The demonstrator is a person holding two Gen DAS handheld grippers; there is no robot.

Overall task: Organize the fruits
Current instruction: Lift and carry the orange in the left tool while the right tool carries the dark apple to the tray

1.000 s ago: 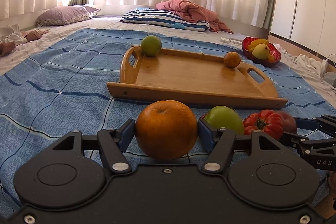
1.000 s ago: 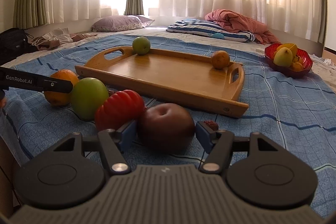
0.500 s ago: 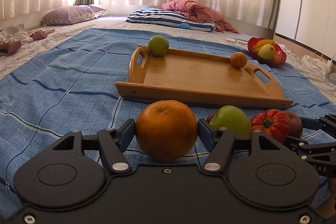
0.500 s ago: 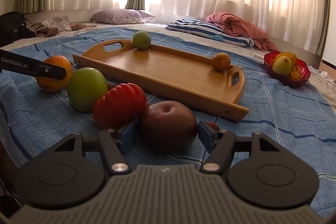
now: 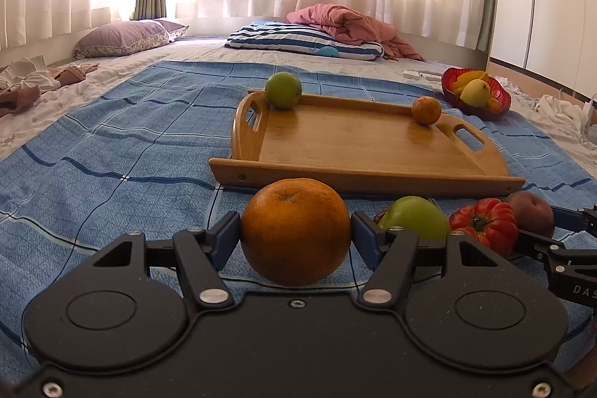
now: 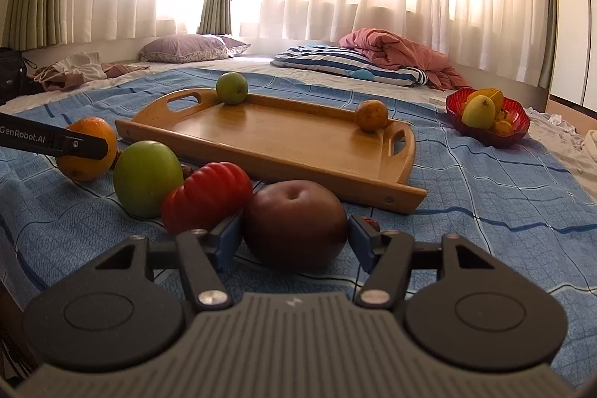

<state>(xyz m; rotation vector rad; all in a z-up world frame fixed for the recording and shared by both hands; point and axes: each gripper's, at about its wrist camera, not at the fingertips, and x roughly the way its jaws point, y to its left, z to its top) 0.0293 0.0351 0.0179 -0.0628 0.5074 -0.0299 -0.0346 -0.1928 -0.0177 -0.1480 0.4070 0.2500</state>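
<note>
My left gripper is shut on a large orange, just above the blue blanket. My right gripper is shut on a dark red apple. A green apple and a ribbed red tomato lie between the two held fruits. A wooden tray lies beyond them, with a small green fruit at its far left corner and a small orange fruit at its far right corner. The left gripper's finger crosses the orange in the right wrist view.
A red bowl of yellow fruit stands to the right of the tray. Pillows, a striped cushion and a pink quilt lie at the back below the curtains. Clothes lie at the far left.
Both grippers have lifted slightly and shifted with their fruits; the tray and far room sit a little differently in view. The grips on the orange and the dark apple are unchanged.
</note>
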